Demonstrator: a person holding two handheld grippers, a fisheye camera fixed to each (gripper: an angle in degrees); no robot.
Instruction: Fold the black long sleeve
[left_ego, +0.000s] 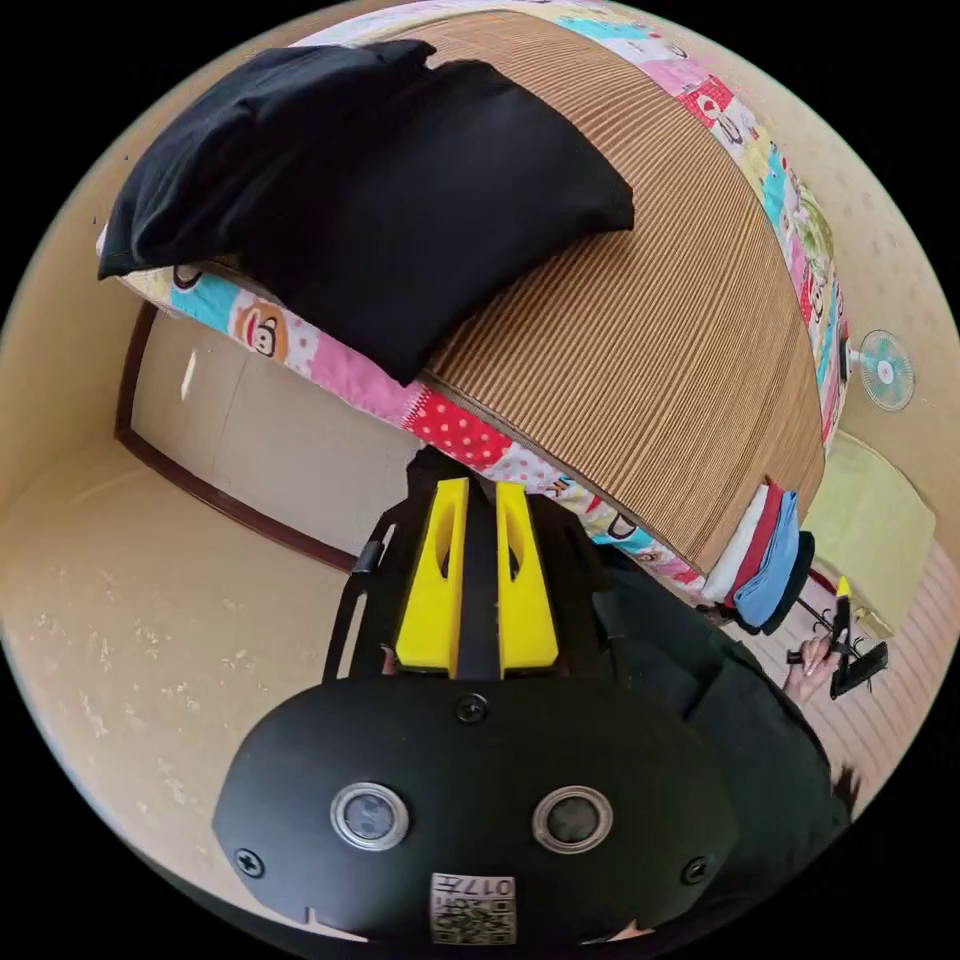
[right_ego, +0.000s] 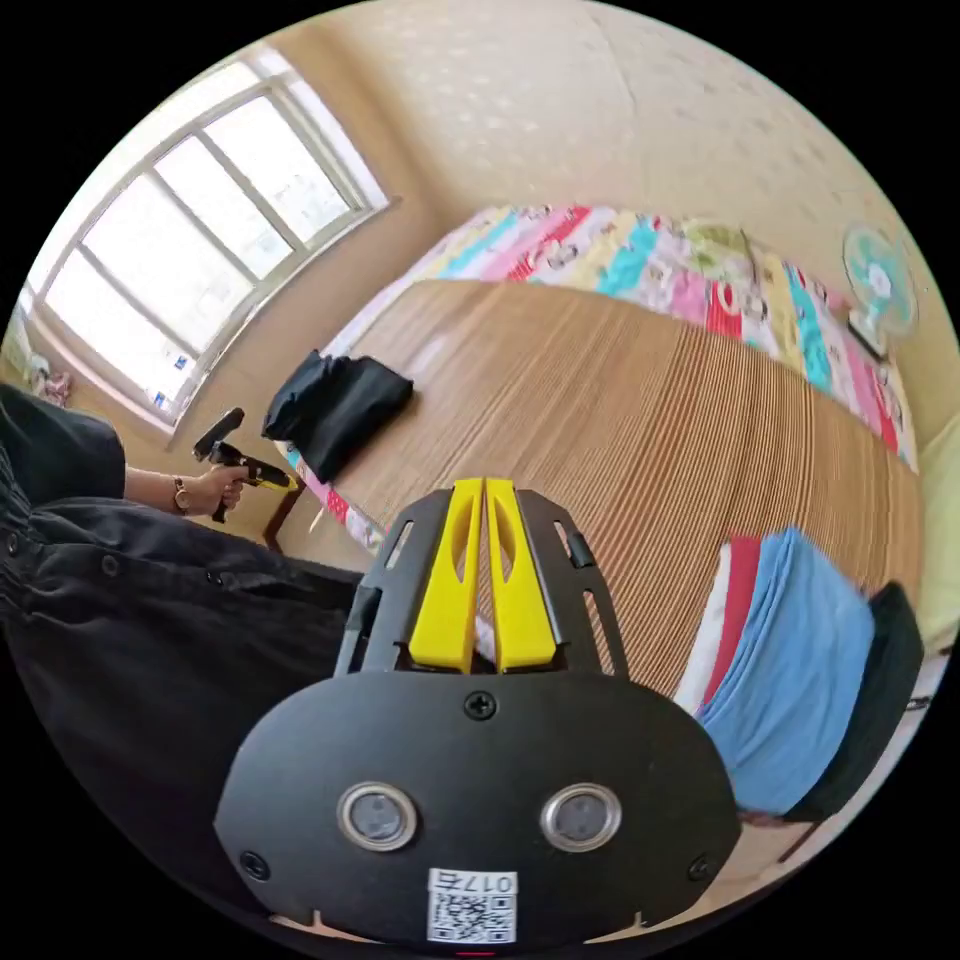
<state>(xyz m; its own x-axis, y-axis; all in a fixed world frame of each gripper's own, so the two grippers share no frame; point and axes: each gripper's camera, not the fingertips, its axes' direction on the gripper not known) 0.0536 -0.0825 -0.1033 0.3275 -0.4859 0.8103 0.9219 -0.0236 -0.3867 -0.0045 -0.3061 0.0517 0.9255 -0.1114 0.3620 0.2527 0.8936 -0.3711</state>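
The black long sleeve (left_ego: 380, 200) lies folded in a thick bundle on the corner of the bed, partly hanging over the patterned sheet edge; in the right gripper view this black long sleeve (right_ego: 335, 405) sits small near the window side. My left gripper (left_ego: 482, 490) hovers off the bed's edge, below the garment, its yellow jaws parallel with a narrow gap and nothing in them. My right gripper (right_ego: 484, 485) is held over the near edge of the mat, jaws touching, empty. A hand holds each gripper away from the bed.
A ribbed bamboo mat (right_ego: 640, 420) covers the bed over a colourful cartoon sheet (left_ego: 330, 355). A stack of folded clothes (right_ego: 790, 670) in white, red, blue and black rests at the mat's near corner. A small fan (right_ego: 880, 280) stands by the wall; a window (right_ego: 190, 230) is on the left.
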